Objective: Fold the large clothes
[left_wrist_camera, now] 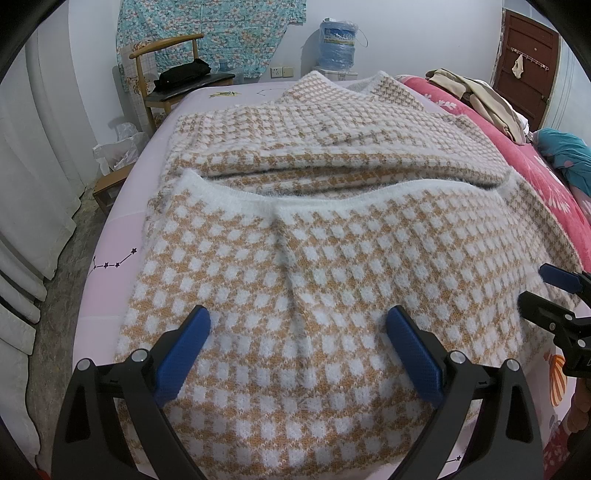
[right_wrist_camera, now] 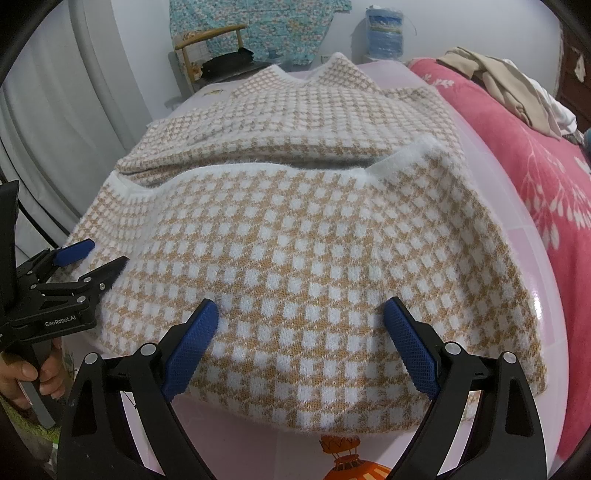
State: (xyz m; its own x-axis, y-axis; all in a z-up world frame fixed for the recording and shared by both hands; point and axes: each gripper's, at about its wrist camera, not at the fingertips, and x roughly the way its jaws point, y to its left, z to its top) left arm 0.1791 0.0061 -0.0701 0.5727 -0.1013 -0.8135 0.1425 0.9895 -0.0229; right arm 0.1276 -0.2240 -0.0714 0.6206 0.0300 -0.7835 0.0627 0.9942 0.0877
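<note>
- Left gripper (left_wrist_camera: 298, 314): jaws spread wide, blue pads (left_wrist_camera: 183, 354) well apart, nothing clamped. Both fingers sit low over the near part of the sweater (left_wrist_camera: 314, 258); whether the pad tips actually press the knit, cannot tell.
- Right gripper (right_wrist_camera: 301, 308): same state, jaws wide, holding nothing. Left pad tip appears to meet the knit near the folded front edge; right pad close above the cloth.
- In the right wrist view the left gripper shows side-on at the sweater's left edge, jaws parted, fingertips at the fuzzy border. A hand (right_wrist_camera: 22, 373) grips its handle from below.
- In the left wrist view the right gripper (left_wrist_camera: 546, 291) enters from the right margin, at the sweater's right edge.
- Sweater: orange-and-white check knit with white fuzzy trim, lying on the pink bed sheet (left_wrist_camera: 110, 236). Near portion is doubled over the rest, its white-trimmed edge running across the middle; the far part lies flat, with two points sticking up at the far end.
- Right of the sweater: pink floral blanket (right_wrist_camera: 535, 177), with beige clothes (right_wrist_camera: 498, 85) heaped on it.
- Beyond the bed: wooden chair (left_wrist_camera: 173, 74) carrying a dark item, teal floral cloth (left_wrist_camera: 221, 29) on the wall, water bottle (left_wrist_camera: 338, 42) wrapped in plastic, brown door (left_wrist_camera: 528, 62) at far right.
- White curtains (left_wrist_camera: 33, 166) along the left side.
</note>
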